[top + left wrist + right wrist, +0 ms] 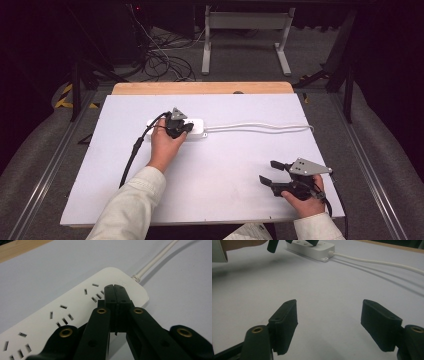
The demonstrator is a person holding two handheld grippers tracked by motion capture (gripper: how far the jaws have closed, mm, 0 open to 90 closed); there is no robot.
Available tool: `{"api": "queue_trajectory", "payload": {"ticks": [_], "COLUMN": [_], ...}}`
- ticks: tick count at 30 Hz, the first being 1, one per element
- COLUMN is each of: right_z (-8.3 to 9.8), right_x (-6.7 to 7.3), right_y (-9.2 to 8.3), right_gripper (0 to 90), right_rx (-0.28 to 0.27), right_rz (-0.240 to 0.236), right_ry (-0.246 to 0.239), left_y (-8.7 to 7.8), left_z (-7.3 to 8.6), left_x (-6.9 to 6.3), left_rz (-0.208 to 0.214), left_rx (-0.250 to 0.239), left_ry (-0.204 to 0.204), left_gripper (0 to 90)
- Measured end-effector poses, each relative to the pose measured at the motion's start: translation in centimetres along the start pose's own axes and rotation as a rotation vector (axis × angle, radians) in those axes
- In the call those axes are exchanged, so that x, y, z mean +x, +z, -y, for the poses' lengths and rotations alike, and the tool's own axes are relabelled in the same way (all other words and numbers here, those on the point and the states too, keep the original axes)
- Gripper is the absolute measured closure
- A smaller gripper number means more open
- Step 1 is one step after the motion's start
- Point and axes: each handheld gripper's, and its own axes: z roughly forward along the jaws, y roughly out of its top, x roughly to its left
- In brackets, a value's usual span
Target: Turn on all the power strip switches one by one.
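Power strip (192,130), white, lying flat on the white board (220,170), toward the far left part of it, long side running left to right. Trailing from its right end a white cord (260,128), running off to the right across the board toward the right edge.

Left gripper (184,128) hovering right over the strip, held in the left hand (165,145) reaching in from the near left, black cable (134,150) hanging back along the forearm. Jaws pressed tight together, nothing clamped between them. In the left gripper view, left gripper (115,287) pointing down at the top face of the power strip (75,312), closed tips sitting over the end nearest the cord (155,260), just past the last group of socket slots (96,293). Touching the plastic or just above it: impossible to tell.

Right gripper (272,172) resting at the near right of the board, held in the right hand (305,197), well apart from the strip. Jaws spread wide, nothing between them. In the right gripper view, right gripper (329,322) looking across bare board (324,295) toward the power strip (312,250) lying far off at the top, cord (382,263) leading away to the right.
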Motion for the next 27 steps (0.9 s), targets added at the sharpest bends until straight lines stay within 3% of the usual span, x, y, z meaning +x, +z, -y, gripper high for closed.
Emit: {"api": "queue_trajectory", "payload": {"ticks": [4, 7, 12, 14, 20, 23, 27], "right_z": [0.0, 0.0, 0.0, 0.0, 0.0, 0.0, 0.0], "right_x": [0.0, 0.1, 0.1, 0.1, 0.2, 0.1, -0.1], "right_y": [0.0, 0.1, 0.0, 0.0, 0.1, -0.1, 0.1], "right_gripper": [30.6, 30.5, 30.5, 30.5, 30.4, 30.3, 30.3], "right_rx": [-0.001, 0.002, 0.001, 0.001, -0.001, -0.007, -0.006], "right_rz": [-0.001, -0.001, -0.001, -0.002, -0.006, -0.004, -0.004], "right_ry": [0.002, 0.001, 0.0, 0.0, 0.0, 0.005, 0.01], "left_y": [0.1, 0.1, 0.2, 0.2, 0.4, -0.2, -2.7], "left_z": [0.1, 0.0, 0.0, -0.1, -0.1, -0.3, -1.3], "left_x": [-0.1, -0.3, -0.4, -0.5, -0.6, -0.8, -1.2], "left_rz": [-0.005, -0.03, -0.021, -0.045, -0.047, -0.034, 0.054], "left_rx": [0.0, 0.003, 0.012, 0.017, 0.019, 0.027, -0.053], "left_ry": [-0.01, 0.01, -0.015, 0.017, -0.001, 0.023, 0.003], "left_gripper": [90.0, 90.0, 90.0, 90.0, 90.0, 90.0, 89.7]}}
